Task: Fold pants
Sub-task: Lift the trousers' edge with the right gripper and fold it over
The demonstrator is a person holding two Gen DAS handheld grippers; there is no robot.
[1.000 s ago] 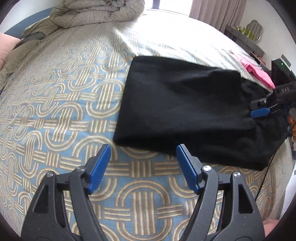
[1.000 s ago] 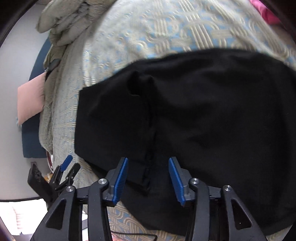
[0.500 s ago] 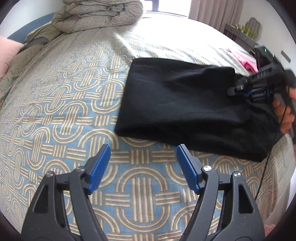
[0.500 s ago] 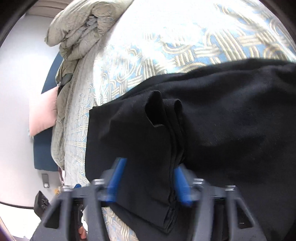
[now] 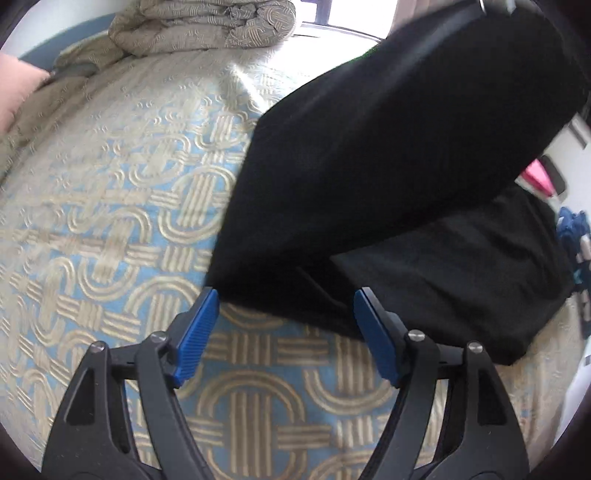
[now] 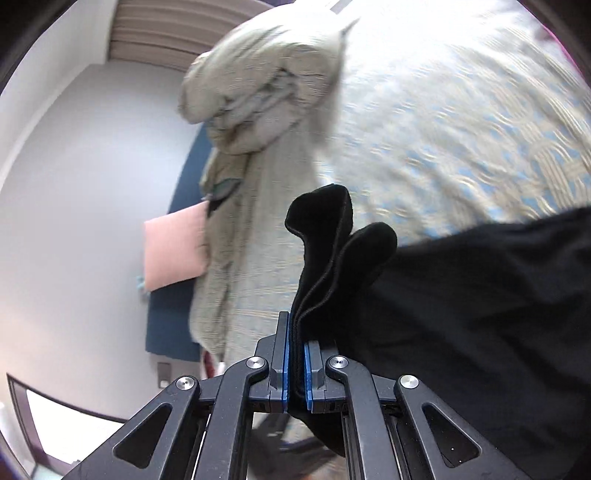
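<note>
Since a second ago the right end of the pants [image 5: 369,177] has come up off the bed [image 5: 110,192], and the right gripper [image 6: 294,363], then open over the cloth, has closed on it.

In the left wrist view, the black pants lie on the patterned bed cover with one end raised into a broad flap that slopes up toward the top right, while a lower layer stays flat on the bed at the right. The left gripper [image 5: 286,328] hovers low at the near edge of the cloth, its blue pads spread wide apart and holding nothing; the left pad sits just beside the near corner. A folded duvet [image 5: 207,26] rests at the far end of the bed.

In the right wrist view, the right gripper is clamped on a bunched edge of the pants [image 6: 461,295], with a tuft of fabric standing up beyond the pads. It is raised and tilted, looking across the bed toward a pink pillow [image 6: 173,251] and the wall.

As a judgement, the pants already look folded to a compact shape and a further fold is under way: the lifted end has yet to be carried over and laid down, then smoothed.
</note>
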